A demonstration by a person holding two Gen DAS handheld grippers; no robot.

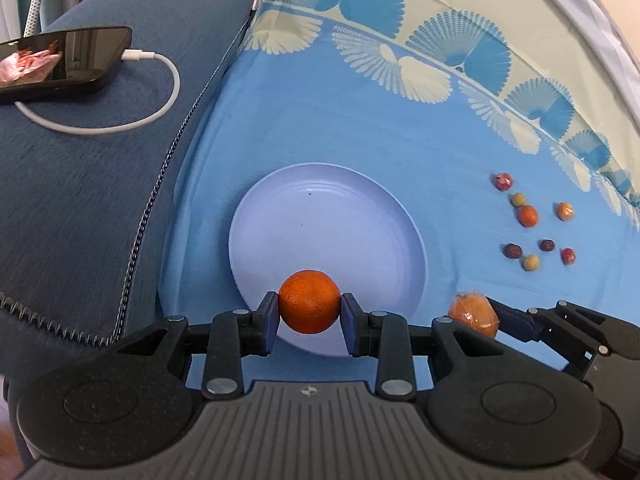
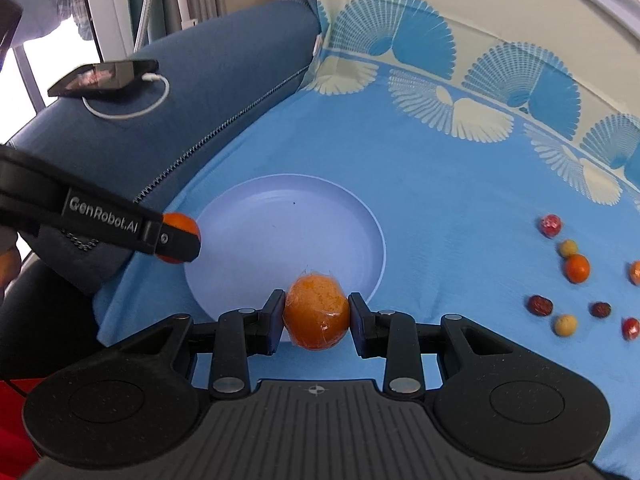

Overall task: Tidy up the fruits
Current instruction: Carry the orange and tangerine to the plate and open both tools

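My left gripper (image 1: 309, 307) is shut on a bare orange (image 1: 309, 301), held over the near rim of a pale lilac plate (image 1: 320, 216) that holds nothing. My right gripper (image 2: 317, 312) is shut on a plastic-wrapped orange (image 2: 316, 311), just above the plate's (image 2: 288, 224) near edge. In the right wrist view the left gripper (image 2: 176, 240) comes in from the left with its orange (image 2: 180, 222) over the plate's left rim. In the left wrist view the right gripper (image 1: 480, 316) and its wrapped orange (image 1: 474, 314) show at lower right. Several small fruits (image 1: 528, 216) (image 2: 576, 268) lie loose on the blue cloth to the right.
A blue patterned cloth (image 1: 320, 128) covers the surface. To the left rises a dark blue cushion (image 1: 100, 184) with a zip edge, bearing a black phone (image 1: 60, 58) on a white charging cable (image 1: 160, 92). A pale curved edge (image 1: 600, 20) borders the cloth at far right.
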